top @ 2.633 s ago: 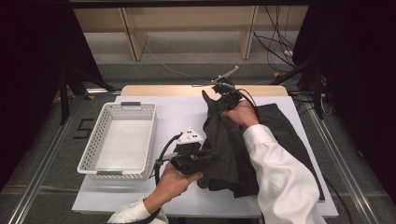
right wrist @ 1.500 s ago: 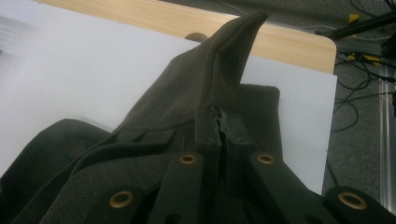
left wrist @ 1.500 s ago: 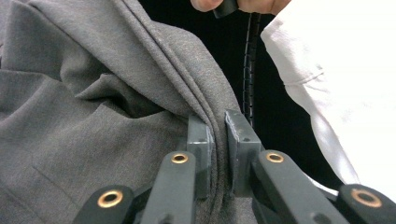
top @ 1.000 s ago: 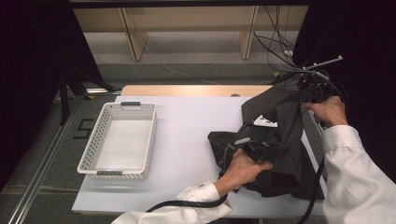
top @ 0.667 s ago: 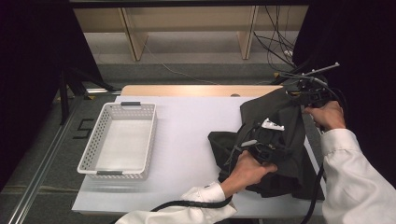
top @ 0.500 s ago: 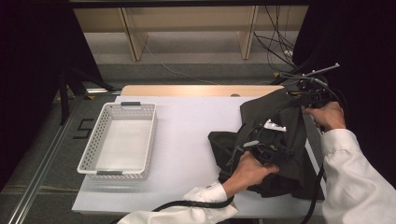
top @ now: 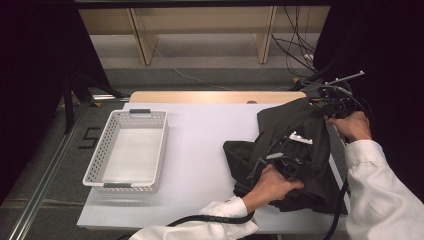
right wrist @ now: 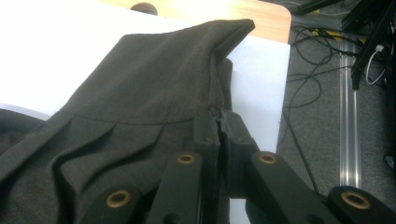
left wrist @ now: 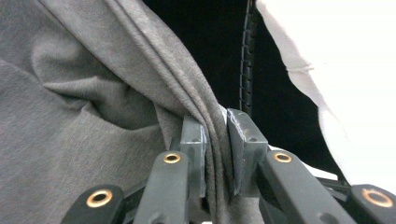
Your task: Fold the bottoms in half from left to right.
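Dark grey woven cloth, a crumpled garment (top: 295,150), lies heaped toward the right edge of the white surface (top: 200,150), reaching from the far right corner down toward the near edge. The left claw (left wrist: 215,140) has a bunched fold of it between its pads near the heap's middle; its jaws have just been easing apart, though the pads still look pressed on the fabric. The right claw (right wrist: 219,123) is clamped tight on a thin edge of the garment by the far right corner, the cloth rising in a peak beyond it.

To my eye the step is laying the garment out for a fold. It would go best if the right claw keeps its pinch while the left lets its bundle drop cleanly, then takes a single layer. Pull level, not upward. The white perforated plastic basket (top: 127,150) sits well apart by the left edge.
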`<state>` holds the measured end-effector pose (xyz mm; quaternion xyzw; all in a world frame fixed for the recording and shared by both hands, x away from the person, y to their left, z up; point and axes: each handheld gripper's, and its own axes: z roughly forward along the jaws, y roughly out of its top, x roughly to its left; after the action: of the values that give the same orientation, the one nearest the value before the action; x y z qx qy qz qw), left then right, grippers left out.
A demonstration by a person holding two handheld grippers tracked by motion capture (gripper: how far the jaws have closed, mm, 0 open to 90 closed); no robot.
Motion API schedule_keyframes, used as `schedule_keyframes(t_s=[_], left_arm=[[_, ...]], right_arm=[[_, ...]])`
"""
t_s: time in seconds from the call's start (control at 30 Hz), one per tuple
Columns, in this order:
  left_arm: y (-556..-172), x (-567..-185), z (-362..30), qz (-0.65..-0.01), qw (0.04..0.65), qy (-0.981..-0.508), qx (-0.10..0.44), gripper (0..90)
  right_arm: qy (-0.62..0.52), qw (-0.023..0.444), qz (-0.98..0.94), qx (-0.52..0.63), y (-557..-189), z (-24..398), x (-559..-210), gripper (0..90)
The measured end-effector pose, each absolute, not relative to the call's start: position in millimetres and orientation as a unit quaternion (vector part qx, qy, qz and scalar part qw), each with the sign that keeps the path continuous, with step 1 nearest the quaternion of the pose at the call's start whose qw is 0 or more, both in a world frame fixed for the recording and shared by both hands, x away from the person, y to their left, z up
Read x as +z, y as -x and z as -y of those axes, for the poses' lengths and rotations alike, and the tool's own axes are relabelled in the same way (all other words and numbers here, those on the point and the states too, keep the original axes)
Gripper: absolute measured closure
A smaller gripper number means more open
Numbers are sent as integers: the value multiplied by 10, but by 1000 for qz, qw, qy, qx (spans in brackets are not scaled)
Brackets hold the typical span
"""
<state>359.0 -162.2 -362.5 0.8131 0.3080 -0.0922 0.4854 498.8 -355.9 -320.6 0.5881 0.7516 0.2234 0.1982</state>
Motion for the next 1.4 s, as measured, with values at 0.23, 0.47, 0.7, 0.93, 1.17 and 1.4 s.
schedule_keyframes(t_s=[0.23, 0.47, 0.7, 0.93, 1.17, 1.4], left_arm=[[-3587, -3698, 1690, -299, 476, -819, -114, 741], [-3538, -3681, 1681, -280, 478, -825, -110, 711], [-3648, -3656, 1318, -286, 473, -832, -47, 624], [-3823, -3768, 669, -315, 455, -833, 10, 529], [-3914, -3888, -72, -365, 441, -817, 62, 392], [-4010, -4067, -437, -422, 417, -799, 104, 317]], right_arm=[[-591, 201, -752, 212, -4992, 3588, -3270, 856], [-605, 198, -746, 195, -4983, 3710, -3420, 814], [-613, 197, -737, 204, -4866, 3859, -3501, 627], [-609, 208, -736, 210, -4586, 3904, -3565, 481], [-561, 197, -757, 273, -4247, 3427, -3582, 351], [-523, 179, -778, 298, -4123, 2791, -3665, 331]])
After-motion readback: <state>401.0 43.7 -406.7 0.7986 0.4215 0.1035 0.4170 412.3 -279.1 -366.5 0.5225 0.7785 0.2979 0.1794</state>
